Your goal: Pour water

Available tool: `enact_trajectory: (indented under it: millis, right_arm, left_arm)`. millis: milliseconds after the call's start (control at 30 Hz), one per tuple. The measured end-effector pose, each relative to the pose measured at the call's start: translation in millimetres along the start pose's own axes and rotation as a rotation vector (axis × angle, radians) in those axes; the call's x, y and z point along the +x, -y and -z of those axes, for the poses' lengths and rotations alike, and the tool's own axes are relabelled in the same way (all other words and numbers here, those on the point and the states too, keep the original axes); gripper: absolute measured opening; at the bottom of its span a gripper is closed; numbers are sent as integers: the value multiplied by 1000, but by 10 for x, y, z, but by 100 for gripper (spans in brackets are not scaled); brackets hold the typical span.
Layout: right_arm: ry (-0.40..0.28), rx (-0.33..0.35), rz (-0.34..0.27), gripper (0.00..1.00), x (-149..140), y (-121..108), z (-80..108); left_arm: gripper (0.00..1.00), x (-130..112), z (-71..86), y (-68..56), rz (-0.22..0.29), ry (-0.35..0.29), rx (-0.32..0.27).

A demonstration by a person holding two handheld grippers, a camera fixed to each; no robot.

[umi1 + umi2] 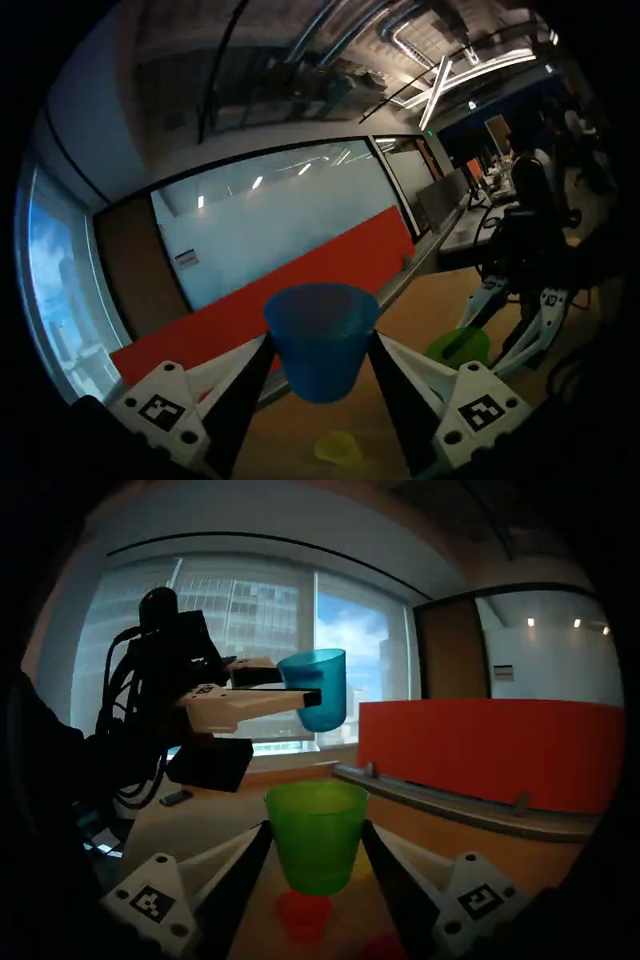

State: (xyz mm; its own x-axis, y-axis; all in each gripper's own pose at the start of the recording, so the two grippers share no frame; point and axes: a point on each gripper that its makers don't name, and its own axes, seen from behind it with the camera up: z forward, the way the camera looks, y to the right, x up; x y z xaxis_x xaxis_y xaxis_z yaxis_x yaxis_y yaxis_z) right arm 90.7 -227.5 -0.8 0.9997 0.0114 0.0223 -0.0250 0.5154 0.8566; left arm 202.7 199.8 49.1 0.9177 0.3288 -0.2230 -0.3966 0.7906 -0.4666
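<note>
Two cups are in play, each held by its own tongs. The left tongs (320,344) are drawn in narrow on the blue cup (322,320), one finger pressing each side of its wall. The right tongs (318,836) clamp the green cup (317,816) the same way.

In the right gripper view, the blue cup hangs high in the air at about eleven o'clock from the green cup. It is upright, mouth up, and well apart from the green cup. In the left gripper view, the green cup sits lower, at about four o'clock from the blue cup, over the wooden bench (416,312). I cannot tell whether either cup holds water, as no waterline shows.

By my reading the picking-up is done and the pouring is not yet begun. The blue cup has to come over the green rim and tip.

A yellow piece (338,446) lies on the bench at six o'clock below the blue cup. A red piece (304,908) lies at six o'clock beneath the green cup.
</note>
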Motion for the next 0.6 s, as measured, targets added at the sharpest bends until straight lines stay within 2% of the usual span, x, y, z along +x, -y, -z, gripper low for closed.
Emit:
enact_trajectory:
  millis: [200,300,400,600]
  right_arm:
    - [-5,-5,5,85,46,-4,21]
    - [-5,-7,9,85,71,-2,30]
    - [-6,-7,11,85,86,2,36]
    - [-5,-11,8,85,94,-4,45]
  left_arm:
    - [81,-45,3,-36,202,4,-34]
    - [81,-79,2,-25,278,4,-42]
    - [81,-94,5,-18,317,2,-53]
    - [81,-136,52,18,301,9,-47]
